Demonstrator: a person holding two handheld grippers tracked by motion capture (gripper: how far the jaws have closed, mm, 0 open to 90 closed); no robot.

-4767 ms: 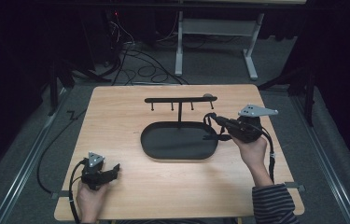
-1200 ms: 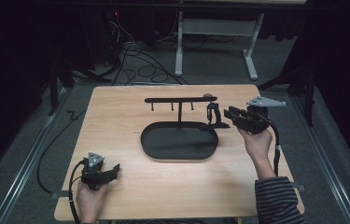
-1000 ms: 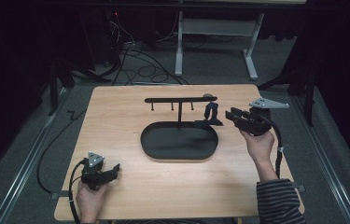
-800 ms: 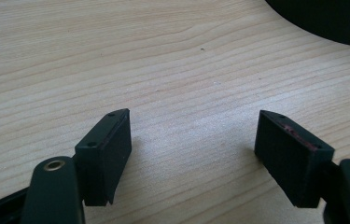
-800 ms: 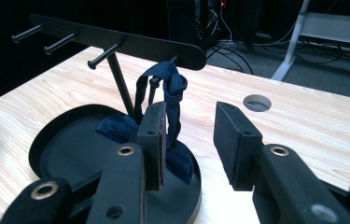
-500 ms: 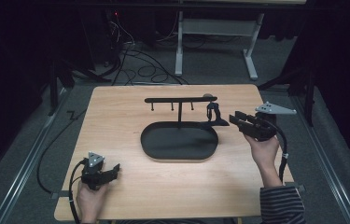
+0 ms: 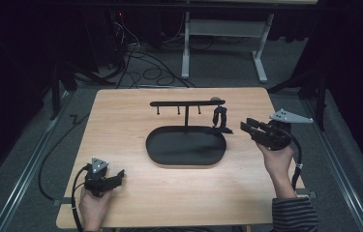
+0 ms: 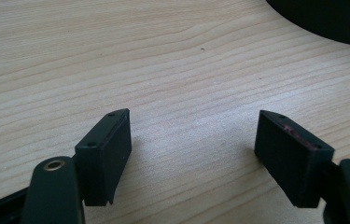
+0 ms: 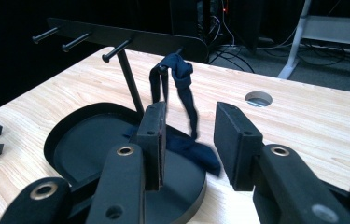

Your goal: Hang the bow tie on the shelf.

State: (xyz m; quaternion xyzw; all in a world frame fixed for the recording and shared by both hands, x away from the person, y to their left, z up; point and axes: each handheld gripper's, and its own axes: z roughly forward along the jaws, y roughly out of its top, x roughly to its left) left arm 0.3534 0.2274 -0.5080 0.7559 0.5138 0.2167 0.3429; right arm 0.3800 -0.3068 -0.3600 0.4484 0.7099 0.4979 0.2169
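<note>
two grippers sit low over the wooden table: the left gripper rests at the near-left corner, jaws spread wide with nothing between them. mid-table, an oval black tray carries a pegged rack — a dark blue cloth hangs from its right end peg, tail draped over the tray's rim. the right gripper hovers just beside that cloth, jaws parted and empty.

The high view looks forward and down from above my side, taking in the whole tabletop from well back. My left gripper view sits low and close over the wood, facing the black tray, whose edge fills its upper right corner. My right gripper view looks along my jaws, near the peg stand. All three views share the tray.
</note>
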